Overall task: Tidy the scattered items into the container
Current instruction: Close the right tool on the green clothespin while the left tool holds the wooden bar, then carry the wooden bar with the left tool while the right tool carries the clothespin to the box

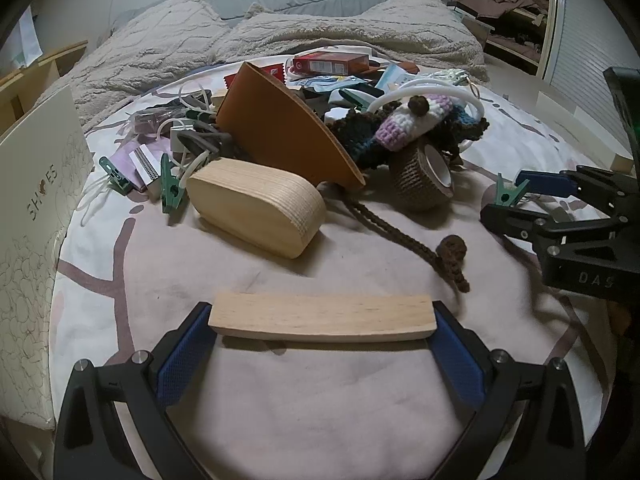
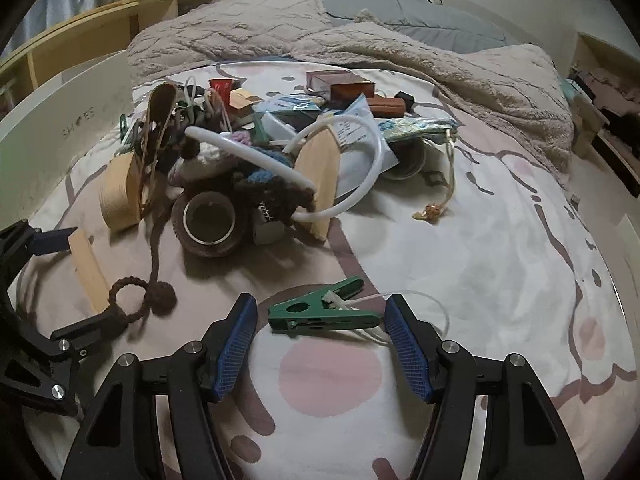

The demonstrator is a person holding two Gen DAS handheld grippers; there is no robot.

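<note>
**Operator:** Now, starting at my left gripper (image 1: 322,334): its blue pads are clamped on both ends of a flat wooden block (image 1: 321,317), held crosswise just above the pink-and-white bedspread (image 1: 320,400).

**Desk:** And the right one?

**Operator:** My right gripper (image 2: 321,334) stands partly open over the spread. A green clothes peg (image 2: 320,310) lies flat between its fingers, touching neither pad, with a thin white cord (image 2: 412,300) trailing from its mouth.

**Desk:** What lies beyond the claws?

**Operator:** Past the held block sits a rounded plywood piece (image 1: 256,212), leaning against it an orange-brown curved sheet (image 1: 280,132). Right of that, a roll of brown tape (image 1: 424,176) on its side, knitted items (image 1: 404,128) heaped above it, and a braided brown cord (image 1: 400,232) running out toward my left claw. White tubing (image 2: 280,168) loops through the heap. Small cartons, including a red box (image 1: 330,63), lie at the far edge, before a rumpled blanket (image 1: 280,36).

**Desk:** The container?

**Operator:** A white box marked "SHOES" (image 1: 36,216) stands at the left edge of the bed, beside the pile; I cannot see inside it.
</note>
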